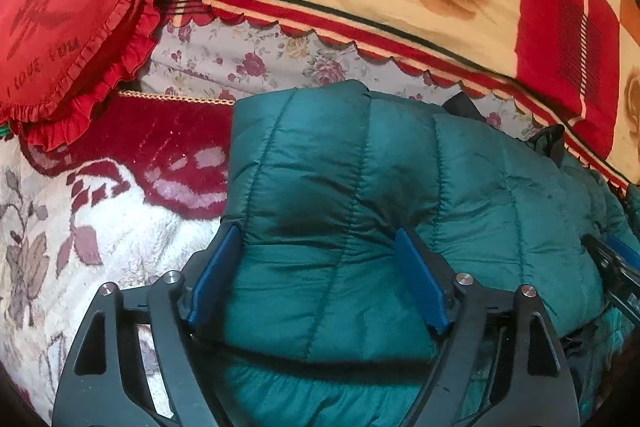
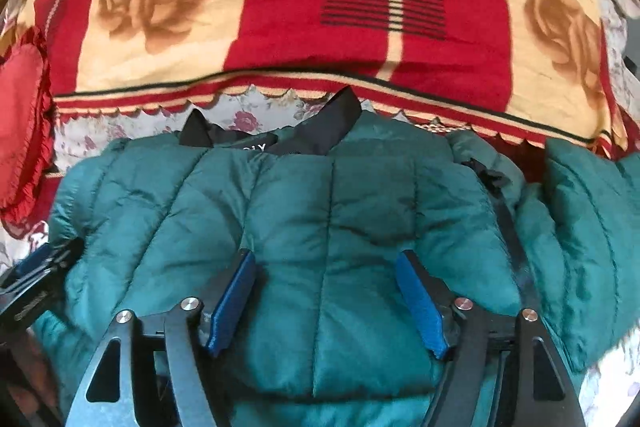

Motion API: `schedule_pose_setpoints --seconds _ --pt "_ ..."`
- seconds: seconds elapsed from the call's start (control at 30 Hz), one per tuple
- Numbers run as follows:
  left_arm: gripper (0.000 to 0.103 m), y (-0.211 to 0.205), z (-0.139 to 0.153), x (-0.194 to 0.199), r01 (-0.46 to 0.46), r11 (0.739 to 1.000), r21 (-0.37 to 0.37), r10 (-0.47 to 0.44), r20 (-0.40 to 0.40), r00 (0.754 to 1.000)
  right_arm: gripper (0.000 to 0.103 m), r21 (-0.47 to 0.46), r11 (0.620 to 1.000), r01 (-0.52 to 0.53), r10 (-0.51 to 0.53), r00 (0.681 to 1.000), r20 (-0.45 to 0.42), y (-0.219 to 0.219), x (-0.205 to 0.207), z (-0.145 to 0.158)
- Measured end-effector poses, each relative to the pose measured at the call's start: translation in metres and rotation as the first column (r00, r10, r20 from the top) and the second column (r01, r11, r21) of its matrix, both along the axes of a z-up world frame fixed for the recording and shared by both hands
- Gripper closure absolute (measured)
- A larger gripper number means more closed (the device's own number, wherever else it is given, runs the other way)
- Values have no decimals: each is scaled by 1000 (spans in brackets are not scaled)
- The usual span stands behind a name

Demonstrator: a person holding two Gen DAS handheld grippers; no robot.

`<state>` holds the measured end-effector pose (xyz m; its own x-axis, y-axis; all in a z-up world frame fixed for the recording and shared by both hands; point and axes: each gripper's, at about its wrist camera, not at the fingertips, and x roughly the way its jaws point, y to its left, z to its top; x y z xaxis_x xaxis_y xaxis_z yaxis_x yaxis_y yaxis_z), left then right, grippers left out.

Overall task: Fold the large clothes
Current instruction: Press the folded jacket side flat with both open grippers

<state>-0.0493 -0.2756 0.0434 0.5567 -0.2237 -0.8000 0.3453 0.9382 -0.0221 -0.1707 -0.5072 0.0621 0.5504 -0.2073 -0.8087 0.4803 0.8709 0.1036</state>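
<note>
- Jacket [image 1: 360, 195], a green quilted puffer, lies on the bed and fills the lower middle of both views; a folded edge runs across the bottom of each frame, with another green layer showing below it.
- Left gripper [image 1: 318, 239] hovers over the jacket's left end, jaws spread wide, its blue pads [image 1: 214, 275] apart on either side of a quilted panel and not pinching it (nothing is gripped).
- Right gripper [image 2: 326, 261] stands equally wide over the jacket's middle, blue pads [image 2: 420, 303] clear of the fabric on both sides, holding nothing.
- Each gripper shows in the other's view: the right one at the right edge of the left view, the left one at the left edge of the right view, both low over the same garment.
- Long axis of the jacket runs left to right across the frames, its quilting seams running up the frame toward the collar.
- Black collar [image 2: 320, 131] points to the top of the frame, away from the grippers, touching the floral sheet [image 1: 248, 63].
- Left of the jacket, in the left view, open room: a white and maroon plush blanket [image 1: 100, 227] lies bare at lower left.
- Right of the jacket, in the right view, a loose green part [image 2: 580, 227] spreads to the frame's edge.
- Farther off, a red heart cushion [image 1: 68, 27] sits upper left, and a red and cream rose blanket [image 2: 320, 7] spans the top, its scalloped edge just beyond the collar.
</note>
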Motion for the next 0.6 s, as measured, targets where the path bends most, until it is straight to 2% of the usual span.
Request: schedule_pose_setpoints --seconds 0.03,0.3,0.6 --pt "19 1 -1 1 -4 1000 -1 4 -1 1000 23 -7 1000 6 -6 1000 2 1 -2 0" --pt "7 10 -5 6 -42 998 -39 41 -35 999 21 -22 1000 14 -14 1000 -2 3 -4 -13" --pt "6 16 -9 10 -60 995 -84 54 -64 996 20 -23 1000 19 -20 1000 -8 2 -2 -13"
